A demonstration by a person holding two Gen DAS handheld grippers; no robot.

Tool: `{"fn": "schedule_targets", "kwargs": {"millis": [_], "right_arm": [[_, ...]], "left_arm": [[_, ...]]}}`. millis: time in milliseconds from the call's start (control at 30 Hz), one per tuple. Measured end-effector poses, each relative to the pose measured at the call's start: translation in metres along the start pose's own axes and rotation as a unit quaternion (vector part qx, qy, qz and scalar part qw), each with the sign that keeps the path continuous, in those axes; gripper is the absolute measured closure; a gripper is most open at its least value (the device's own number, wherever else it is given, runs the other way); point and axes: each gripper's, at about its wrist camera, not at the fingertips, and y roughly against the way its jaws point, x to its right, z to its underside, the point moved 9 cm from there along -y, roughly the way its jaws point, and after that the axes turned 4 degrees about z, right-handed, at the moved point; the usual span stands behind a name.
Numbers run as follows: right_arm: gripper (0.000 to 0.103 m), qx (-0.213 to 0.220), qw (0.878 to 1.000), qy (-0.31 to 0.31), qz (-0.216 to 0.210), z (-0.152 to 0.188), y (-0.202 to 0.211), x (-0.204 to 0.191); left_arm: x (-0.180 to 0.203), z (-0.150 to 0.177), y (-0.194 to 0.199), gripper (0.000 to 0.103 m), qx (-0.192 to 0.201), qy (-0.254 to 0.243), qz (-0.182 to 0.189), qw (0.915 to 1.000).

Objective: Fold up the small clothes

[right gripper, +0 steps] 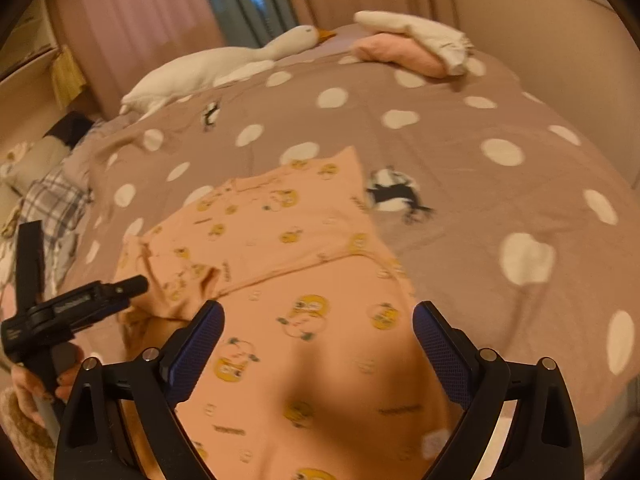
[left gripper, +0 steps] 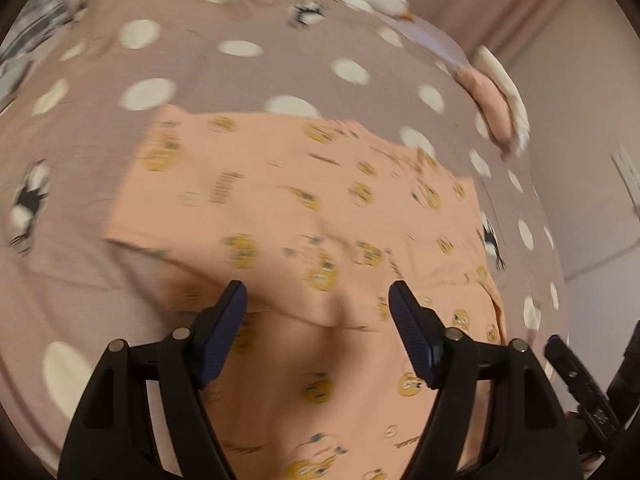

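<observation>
The peach cotton garment printed with yellow cartoon figures (left gripper: 304, 216) lies flat on the dotted mauve bedspread (left gripper: 192, 60), stretching away beneath both empty, wide-open claws, left gripper (left gripper: 318, 294) and right gripper (right gripper: 318, 314), equally near.

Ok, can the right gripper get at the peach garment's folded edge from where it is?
Probably yes. The right gripper is open just over the peach garment, and nothing lies between it and the folded edge ahead.
</observation>
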Motion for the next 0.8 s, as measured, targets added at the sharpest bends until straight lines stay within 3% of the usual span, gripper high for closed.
{"fn": "schedule_targets", "kwargs": {"millis": [200,333,500,733,800], "right_arm": [[0.014,-0.036,0.997,0.033,-0.059,-0.005,-0.034,-0.048],[0.025,-0.077,0.991,0.046,-0.095,-0.001,-0.061,-0.083],[0.035,-0.126,0.984,0.062,-0.110,0.009,-0.096,-0.122],[0.051,-0.146,0.982,0.109,-0.046,0.022,-0.131,-0.144],[0.068,-0.132,0.983,0.127,-0.026,0.022,-0.131,-0.146]], "left_arm": [[-0.059,-0.002,0.038,0.029,0.036,0.058,-0.064,0.9956],[-0.084,0.005,0.053,0.029,0.041,0.089,-0.078,0.9921],[-0.107,0.014,0.068,0.029,0.050,0.104,-0.109,0.9874],[-0.123,0.022,0.084,0.026,0.059,0.114,-0.122,0.9843],[-0.126,0.024,0.087,0.026,0.060,0.114,-0.125,0.9837]]}}
